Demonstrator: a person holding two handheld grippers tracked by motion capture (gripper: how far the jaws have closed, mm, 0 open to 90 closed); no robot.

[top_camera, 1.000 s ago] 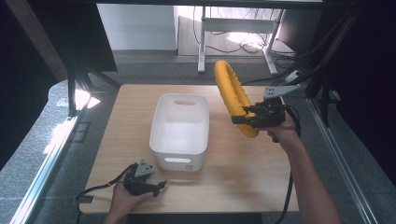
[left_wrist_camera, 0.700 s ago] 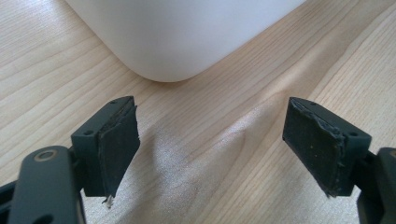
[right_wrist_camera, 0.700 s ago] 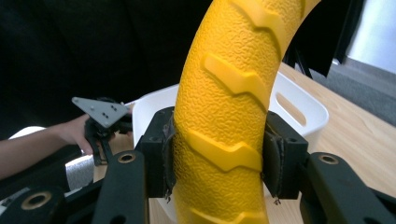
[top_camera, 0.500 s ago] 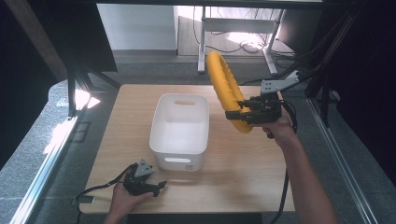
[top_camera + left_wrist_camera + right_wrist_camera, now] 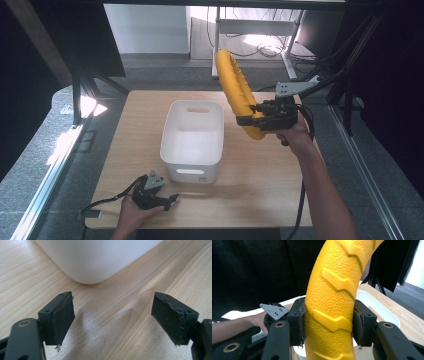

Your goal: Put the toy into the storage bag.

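Note:
A yellow ring with raised tread ridges hangs in the air at the right rim of the white bin, held upright. My right gripper is shut on its lower part; in the right gripper view the jaws press both sides of the yellow ring, with the white bin behind it. My left gripper rests low on the table near its front edge, in front of the bin, open with nothing between its fingers. In the left gripper view my left gripper faces a rounded corner of the white bin.
The wooden table has bare room to the right of the bin and along the front. A metal frame rail runs along the left side. Cables and a desk leg lie beyond the far edge.
The right gripper has carried the yellow ring to the left, closer to the bin's right rim, and tilted its top further left. The left gripper has stayed put.

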